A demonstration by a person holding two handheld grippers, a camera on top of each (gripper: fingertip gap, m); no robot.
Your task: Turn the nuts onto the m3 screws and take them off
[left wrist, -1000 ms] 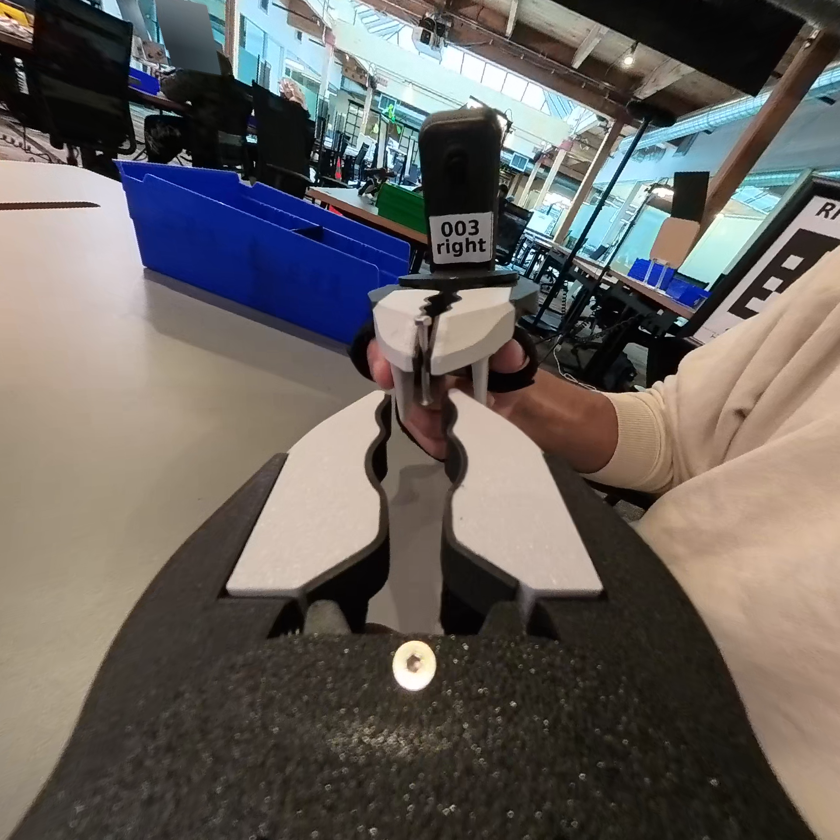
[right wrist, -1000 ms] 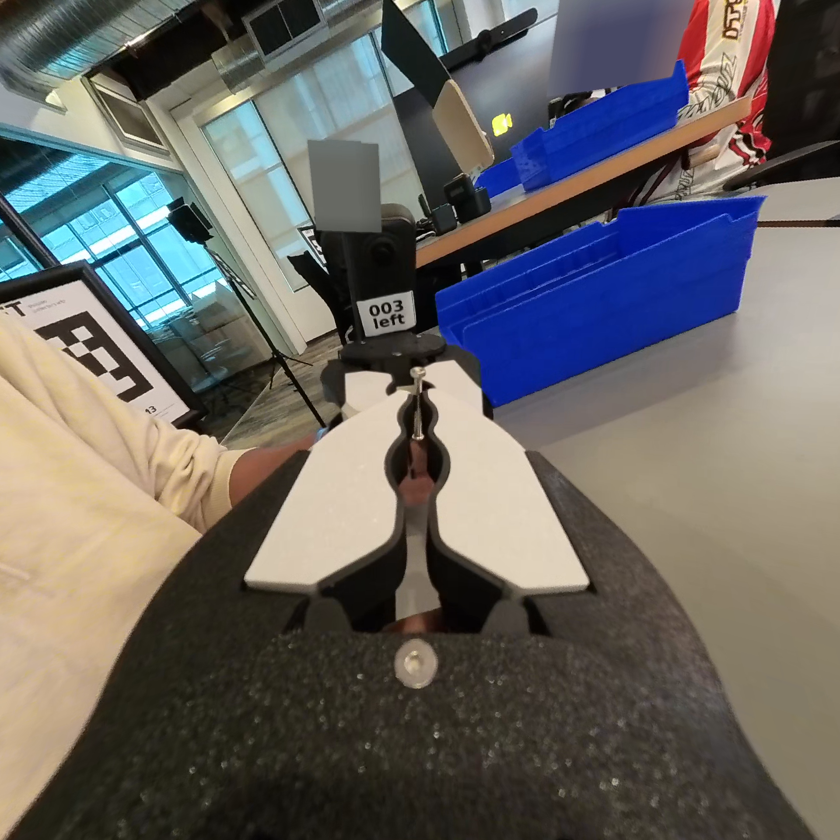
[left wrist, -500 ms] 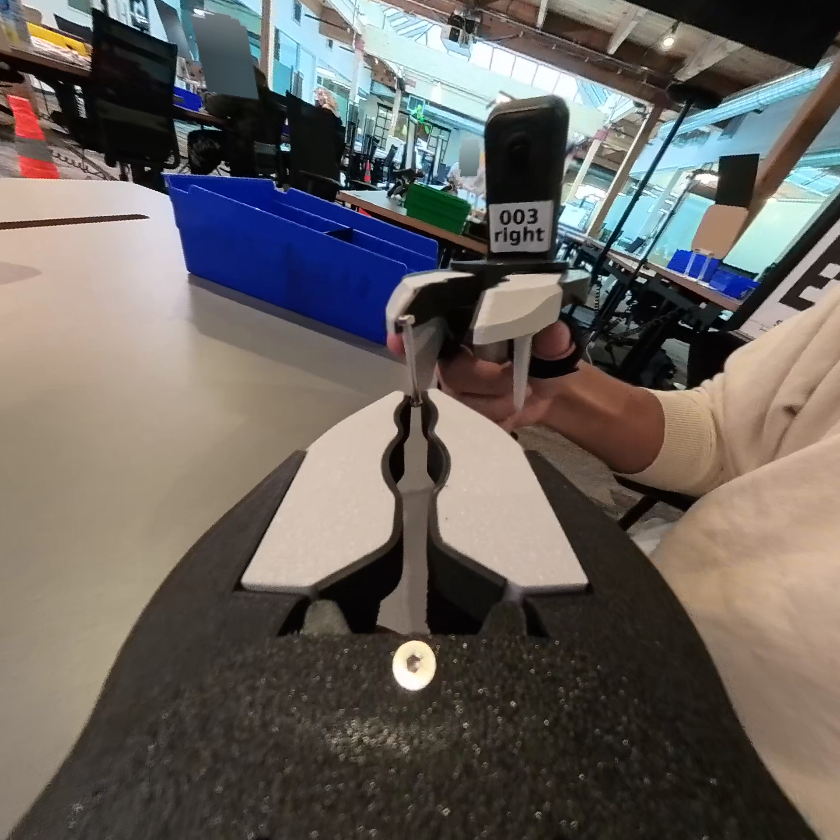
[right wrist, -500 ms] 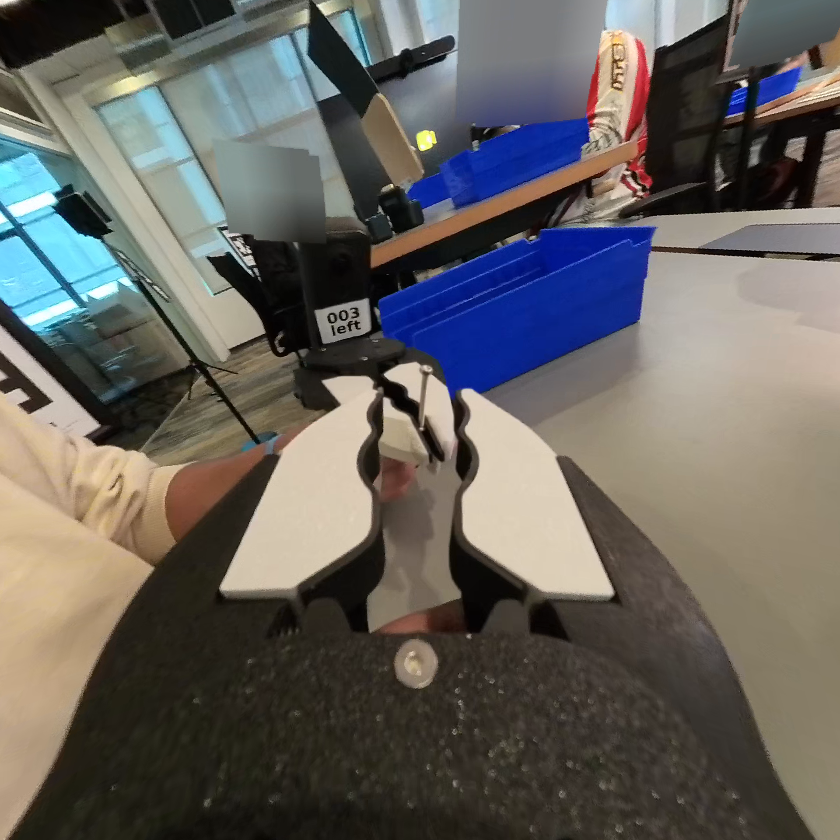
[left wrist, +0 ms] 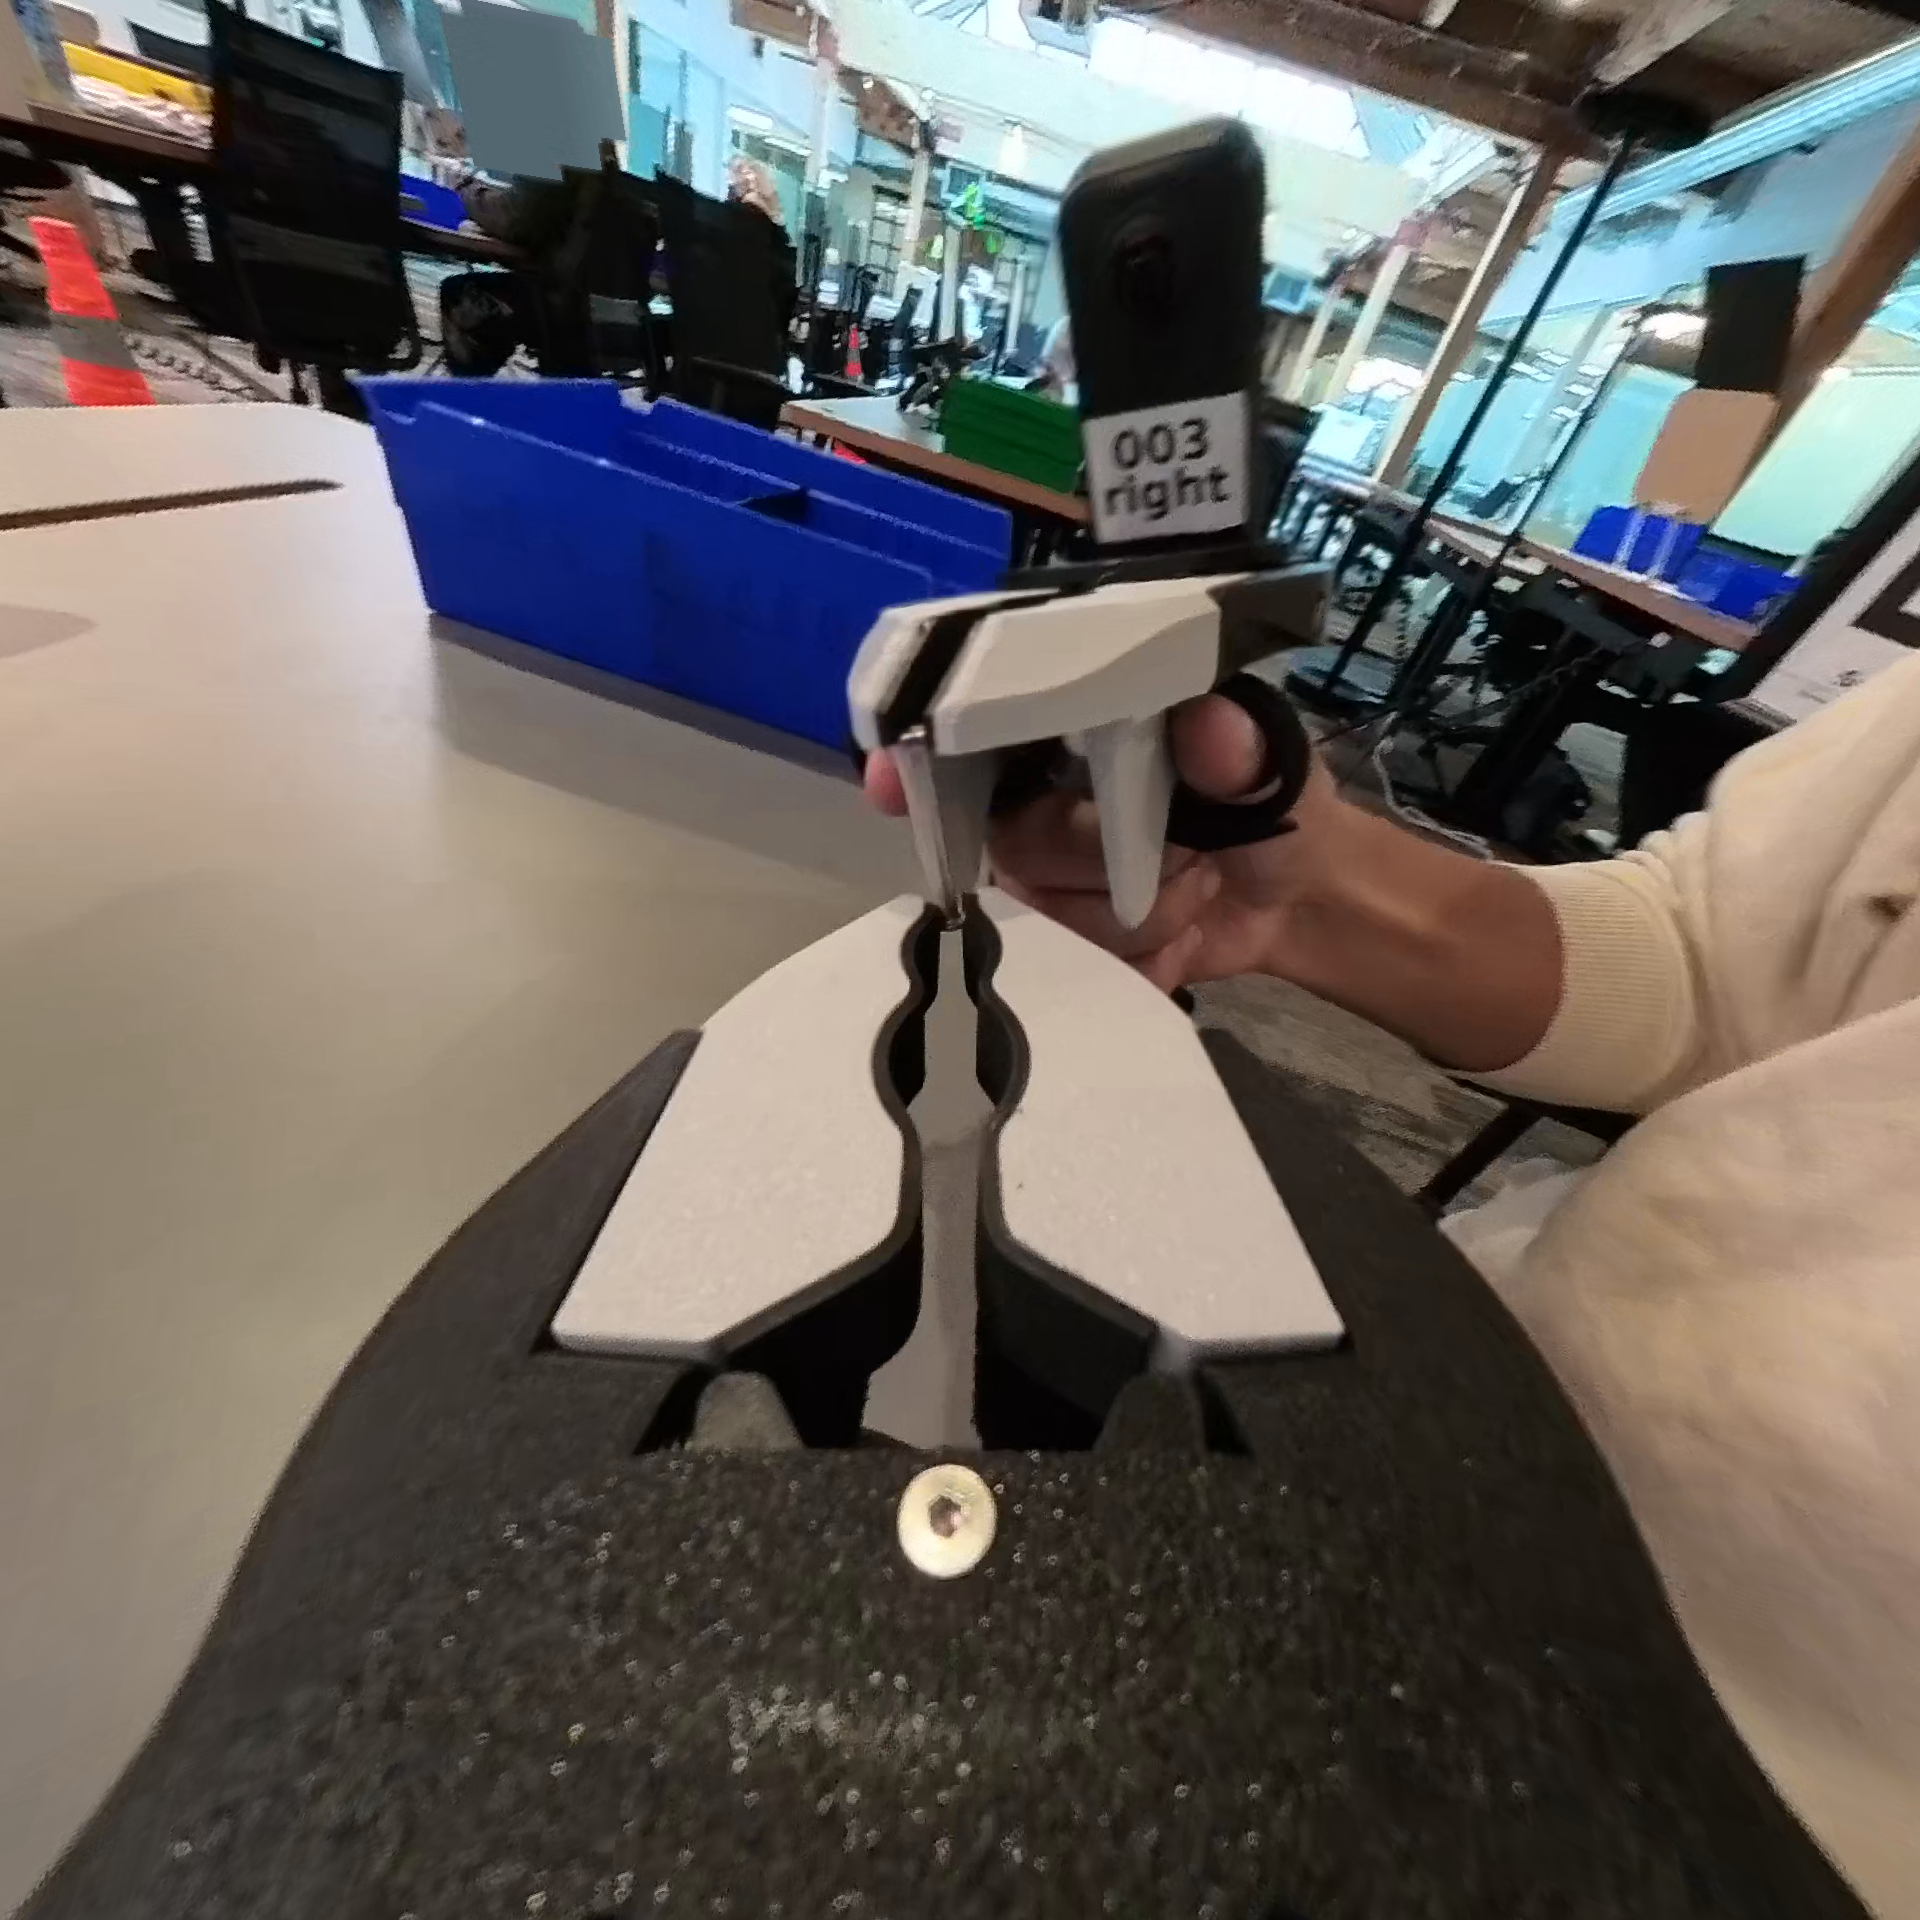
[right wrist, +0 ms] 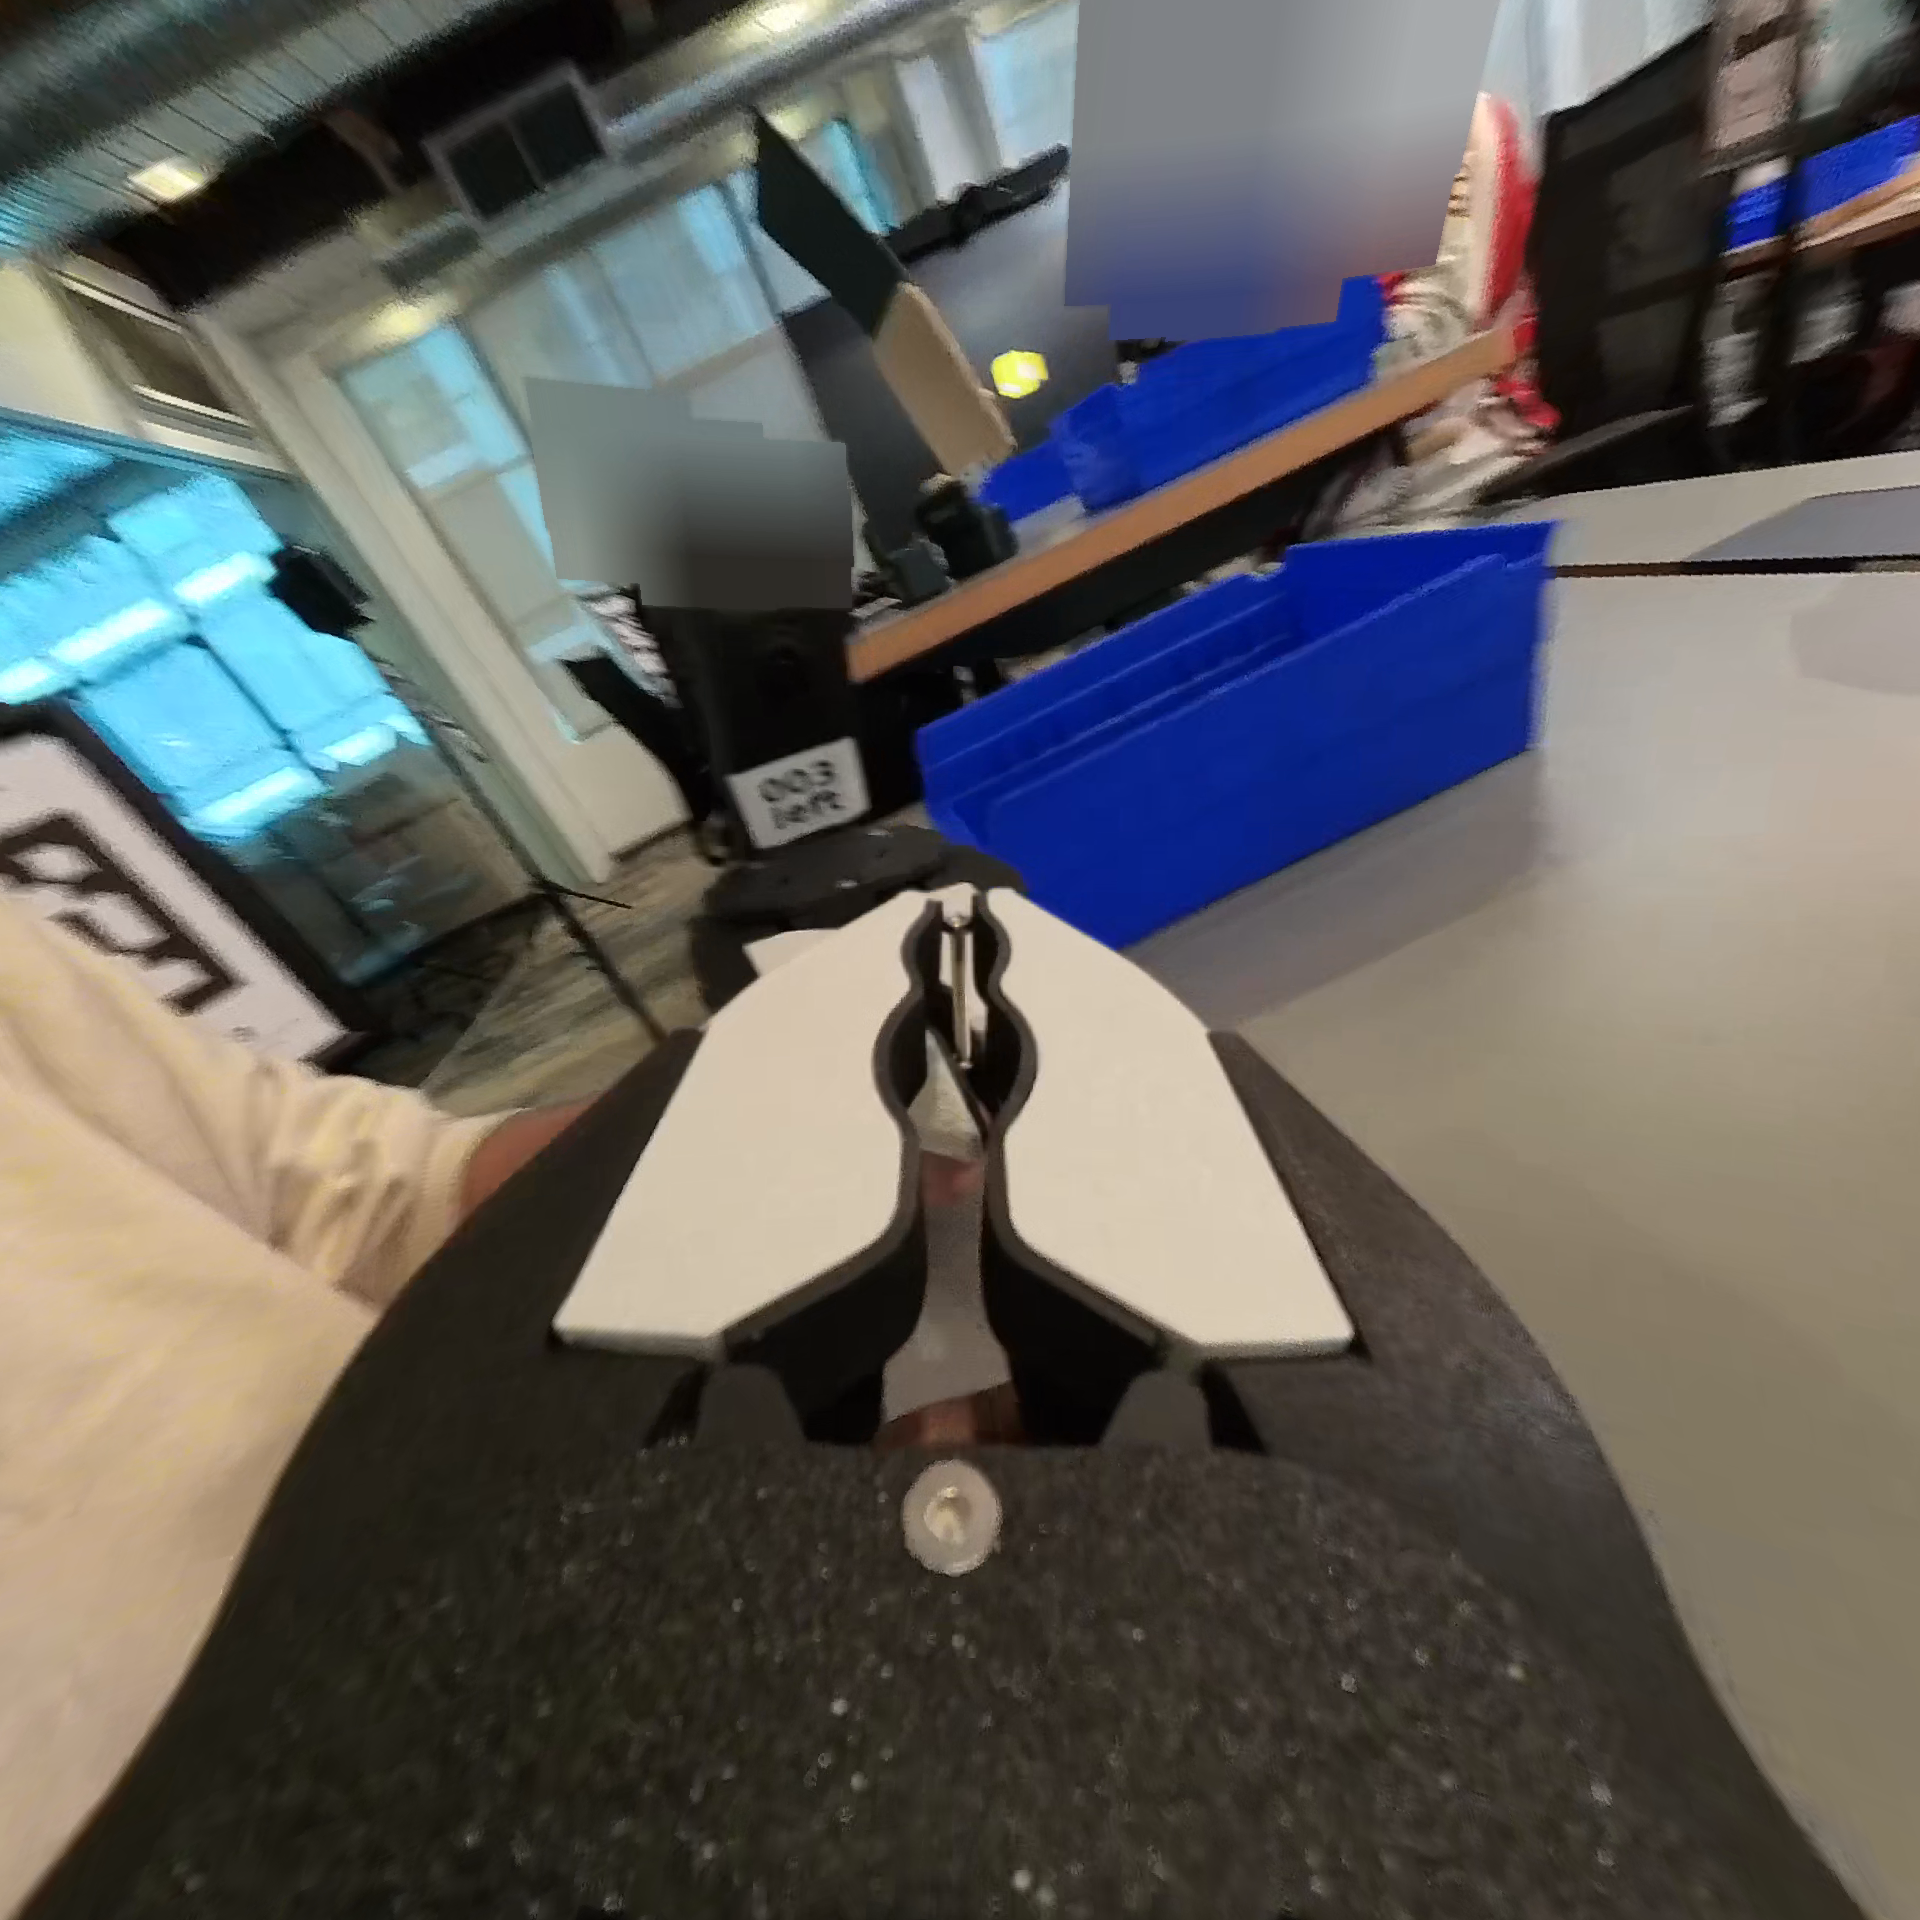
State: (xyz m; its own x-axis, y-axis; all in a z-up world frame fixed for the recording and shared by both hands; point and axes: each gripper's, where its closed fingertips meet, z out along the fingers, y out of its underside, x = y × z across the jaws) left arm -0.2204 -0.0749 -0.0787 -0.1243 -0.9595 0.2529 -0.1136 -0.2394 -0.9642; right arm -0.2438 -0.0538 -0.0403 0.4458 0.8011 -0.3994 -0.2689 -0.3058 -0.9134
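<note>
Steel M3 screw [right wrist: 960, 985], thin, bright, pinched head-up at tips of right gripper [right wrist: 958, 925], white fingers [right wrist: 790, 1132] pressed onto its shank. Left gripper [left wrist: 951, 916] meets screw's lower end from below, white fingertips [left wrist: 992, 930] nearly together around tiny dark nut [left wrist: 952, 914]; grip on it too small to tell. Both held above grey table [left wrist: 260, 935], blue plastic bin [left wrist: 665, 582] behind

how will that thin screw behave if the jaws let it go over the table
The screw is a thin, straight metal pin, so likely stiff and very light. Its round shaft would probably roll on the smooth table if dropped. The right gripper pinches only near its head, so it may pivot or slip under side load.
</note>
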